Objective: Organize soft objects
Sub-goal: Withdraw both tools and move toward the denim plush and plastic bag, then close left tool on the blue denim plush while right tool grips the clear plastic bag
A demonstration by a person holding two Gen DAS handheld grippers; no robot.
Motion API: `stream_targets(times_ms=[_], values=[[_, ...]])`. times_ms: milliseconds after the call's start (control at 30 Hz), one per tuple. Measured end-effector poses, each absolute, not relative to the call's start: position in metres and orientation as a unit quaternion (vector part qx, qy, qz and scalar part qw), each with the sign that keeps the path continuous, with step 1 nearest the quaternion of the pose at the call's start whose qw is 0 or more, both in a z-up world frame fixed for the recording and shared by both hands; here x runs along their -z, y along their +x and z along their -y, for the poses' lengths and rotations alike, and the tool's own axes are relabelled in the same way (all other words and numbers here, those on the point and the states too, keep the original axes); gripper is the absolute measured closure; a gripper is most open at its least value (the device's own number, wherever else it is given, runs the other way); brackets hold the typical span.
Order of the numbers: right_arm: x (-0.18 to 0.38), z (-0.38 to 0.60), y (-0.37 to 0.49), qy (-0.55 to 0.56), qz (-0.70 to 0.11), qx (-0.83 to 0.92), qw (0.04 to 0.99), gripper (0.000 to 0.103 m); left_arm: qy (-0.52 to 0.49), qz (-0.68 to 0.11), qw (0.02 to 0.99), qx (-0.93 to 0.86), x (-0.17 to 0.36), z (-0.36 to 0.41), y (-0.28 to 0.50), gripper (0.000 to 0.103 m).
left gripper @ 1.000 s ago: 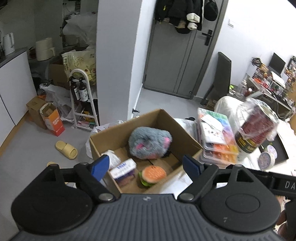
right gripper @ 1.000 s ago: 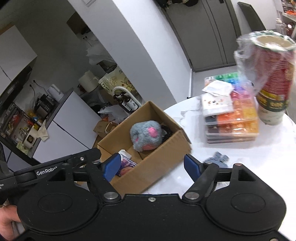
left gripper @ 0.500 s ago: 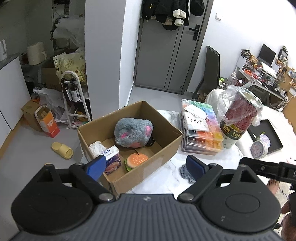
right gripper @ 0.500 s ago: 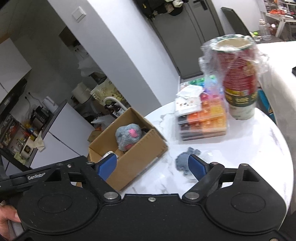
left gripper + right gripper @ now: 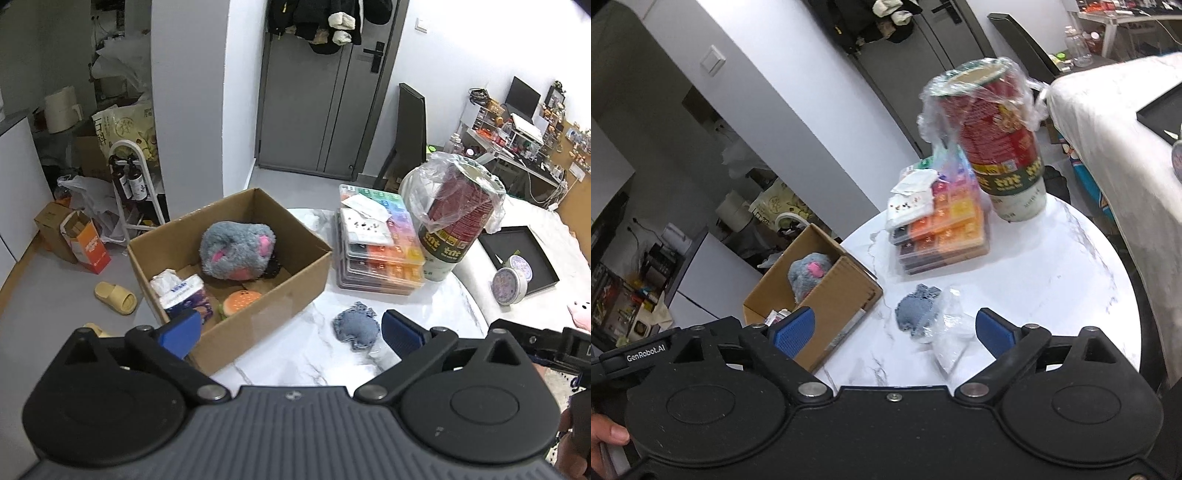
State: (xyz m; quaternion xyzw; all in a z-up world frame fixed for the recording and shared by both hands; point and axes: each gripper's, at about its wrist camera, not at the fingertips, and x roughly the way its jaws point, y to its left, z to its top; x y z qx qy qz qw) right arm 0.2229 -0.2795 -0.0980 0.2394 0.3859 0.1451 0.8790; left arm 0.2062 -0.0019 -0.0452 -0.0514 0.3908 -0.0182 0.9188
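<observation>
Grippers come first, two of them, each with two blue fingertips. The left gripper (image 5: 290, 331) has just been opening and its jaws stand wide apart with nothing pressed between them; the right gripper (image 5: 894, 329) has likewise just been opening and grips nothing, though one denim cushion (image 5: 916, 308) lies on the marble table (image 5: 1052, 280) in the gap ahead of its pads, untouched. One crumpled clear wrapper (image 5: 951, 332) lies against that cushion on the side away from the cardboard box (image 5: 258, 306).

Taking the one cardboard box as landmark: it sits on the table's left edge, open at the top, and the denim cushion (image 5: 355, 328) rests on the table just to its right, apart from its wall. Inside the box are four soft things: one tissue pack (image 5: 184, 295) and one burger-shaped toy (image 5: 241, 301) at the near side, one white crumpled wad (image 5: 164, 278) beside the tissue pack, and one grey plush mouse (image 5: 236, 253) with pink ears toward the far side.

Right of the box and farther back stands one stack of clear bead cases (image 5: 380, 251), with one white card (image 5: 365, 227) on top. Beyond that, one sleeve of paper cups (image 5: 456, 221) in plastic film stands upright. Farther right, off the table, lie one round tin (image 5: 511, 284) and one black tray (image 5: 524, 254).

On the floor left of the box lies one yellow slipper (image 5: 114, 297); a second one can only be partly made out behind the gripper.
</observation>
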Motion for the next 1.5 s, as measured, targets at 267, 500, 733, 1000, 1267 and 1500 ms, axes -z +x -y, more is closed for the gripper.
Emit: stream_targets(times_ms=[267, 500, 733, 1000, 1267, 1500], values=[[0.122, 0.296, 0.220, 0.262, -0.388, -0.141, 0.872, 0.009, -0.037, -0.386, 0.922, 0.019, 0.051, 0.022, 0.202, 0.000], [0.146, 0.305, 0.219, 0.286, -0.386, -0.129, 0.868, 0.009, -0.023, -0.408, 0.913, 0.014, 0.069, 0.037, 0.207, 0.000], [0.171, 0.305, 0.222, 0.293, -0.386, -0.130, 0.865, 0.013, -0.028, -0.412, 0.910, 0.021, 0.090, 0.054, 0.219, 0.003], [0.189, 0.302, 0.232, 0.291, -0.385, -0.137, 0.865, 0.016, -0.025, -0.404, 0.914, 0.033, 0.110, 0.071, 0.237, 0.013], [0.202, 0.292, 0.249, 0.258, -0.391, -0.141, 0.872, 0.023, -0.029, -0.409, 0.911, 0.031, 0.136, 0.081, 0.265, 0.025], [0.212, 0.283, 0.261, 0.227, -0.399, -0.146, 0.876, 0.025, -0.028, -0.416, 0.908, 0.032, 0.154, 0.089, 0.282, 0.032]])
